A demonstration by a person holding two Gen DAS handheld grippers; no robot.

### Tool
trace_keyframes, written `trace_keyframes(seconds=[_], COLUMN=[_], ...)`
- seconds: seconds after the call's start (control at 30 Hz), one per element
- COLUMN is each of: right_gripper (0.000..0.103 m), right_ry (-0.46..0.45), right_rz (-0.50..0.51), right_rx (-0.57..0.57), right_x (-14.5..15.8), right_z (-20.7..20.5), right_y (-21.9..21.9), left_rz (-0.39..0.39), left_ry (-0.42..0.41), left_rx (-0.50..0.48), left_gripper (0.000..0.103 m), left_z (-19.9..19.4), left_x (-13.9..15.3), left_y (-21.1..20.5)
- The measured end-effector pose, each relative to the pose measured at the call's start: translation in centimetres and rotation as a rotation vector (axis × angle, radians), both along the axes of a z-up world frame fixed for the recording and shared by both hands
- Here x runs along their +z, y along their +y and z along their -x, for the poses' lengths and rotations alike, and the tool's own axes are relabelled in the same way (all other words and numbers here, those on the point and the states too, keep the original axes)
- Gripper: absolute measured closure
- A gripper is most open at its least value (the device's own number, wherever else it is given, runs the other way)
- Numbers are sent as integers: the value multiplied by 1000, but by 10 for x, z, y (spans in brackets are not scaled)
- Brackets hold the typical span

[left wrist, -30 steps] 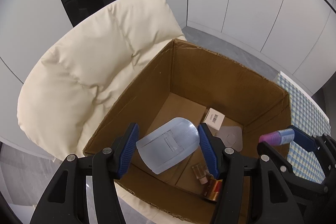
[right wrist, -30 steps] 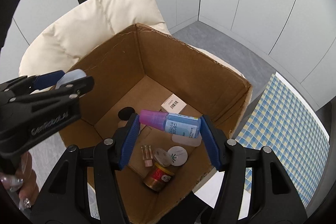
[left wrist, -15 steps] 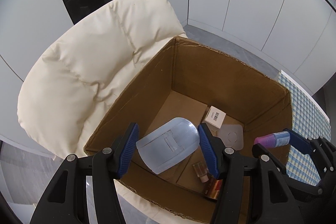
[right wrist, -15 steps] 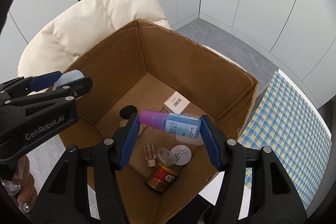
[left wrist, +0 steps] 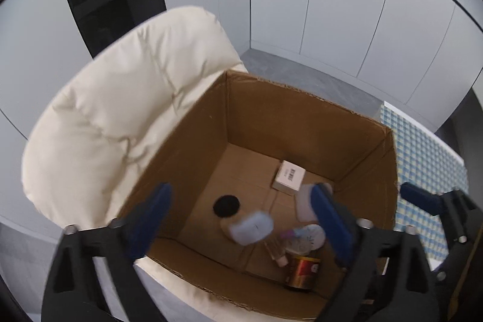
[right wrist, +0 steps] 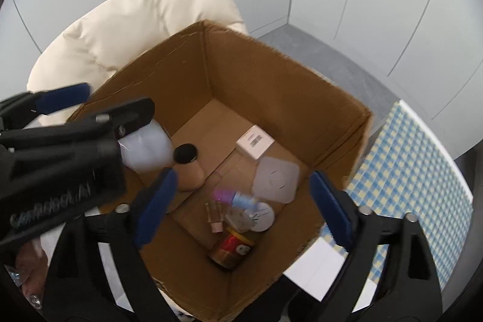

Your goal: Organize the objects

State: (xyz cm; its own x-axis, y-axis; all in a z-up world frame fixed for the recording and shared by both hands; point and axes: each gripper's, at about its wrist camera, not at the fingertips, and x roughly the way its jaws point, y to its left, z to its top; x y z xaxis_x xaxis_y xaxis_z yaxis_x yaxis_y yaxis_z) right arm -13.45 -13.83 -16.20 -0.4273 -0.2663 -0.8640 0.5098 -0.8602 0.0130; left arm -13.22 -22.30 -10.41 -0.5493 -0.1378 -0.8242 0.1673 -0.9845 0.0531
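Note:
An open cardboard box [left wrist: 308,122] [right wrist: 289,89] sits on a cream cushioned chair. My left gripper [left wrist: 238,216] is open above the box; a pale blue plastic piece [left wrist: 250,228] [right wrist: 145,151] is blurred below it, inside the box. My right gripper [right wrist: 241,198] is open above the box; the pink-capped blue bottle [right wrist: 234,198] lies blurred on the box floor among small items. The left gripper also shows in the right wrist view [right wrist: 99,107], and a right finger [left wrist: 422,198] shows in the left wrist view.
On the box floor lie a white barcoded carton [right wrist: 255,141], a black-capped tan bottle [right wrist: 188,168], a translucent lid [right wrist: 276,178], a round white tin [right wrist: 261,216] and a red can [right wrist: 231,246]. A blue checked cloth [right wrist: 416,171] lies right. The cream chair back [left wrist: 120,116] rises behind.
Both grippers opened. The blue plastic piece left the left gripper and the bottle left the right one; both dropped into the box.

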Motion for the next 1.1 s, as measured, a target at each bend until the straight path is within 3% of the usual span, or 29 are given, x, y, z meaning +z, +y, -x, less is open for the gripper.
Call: trace_keyframes(seconds=[0.4,0.53,0.67,0.8,0.87,0.93,1.1], right_gripper=[8,8,8,8,8,8,8], right_ry=[-42,-41,-24,10,18,34,27], right_rz=[9,-18,-42,8,16,4,-20], right_rx=[-103,-190,-285,-398,-469,-545,-633], right_x=[6,14,34,65,81,96,125], right_z=[-1,-11,-29,-54,-65,-77,-105], right_y=[34,50,75,115,136,156,194], left_rz=[-24,3,33,53,58,86,272], left_ry=[-25,-48,-63,-62,-59,-61,-71], left_rx=[-25,-58,-75,-151,-196,-237,-299], left_gripper=[7,6,6,6,0,1,1], left_z=[-5,-15,-27,-42,-50,-60,-83], left_x=[2,12,28,53,67,80,108], left_y=[7,20,40,76,96,119,172])
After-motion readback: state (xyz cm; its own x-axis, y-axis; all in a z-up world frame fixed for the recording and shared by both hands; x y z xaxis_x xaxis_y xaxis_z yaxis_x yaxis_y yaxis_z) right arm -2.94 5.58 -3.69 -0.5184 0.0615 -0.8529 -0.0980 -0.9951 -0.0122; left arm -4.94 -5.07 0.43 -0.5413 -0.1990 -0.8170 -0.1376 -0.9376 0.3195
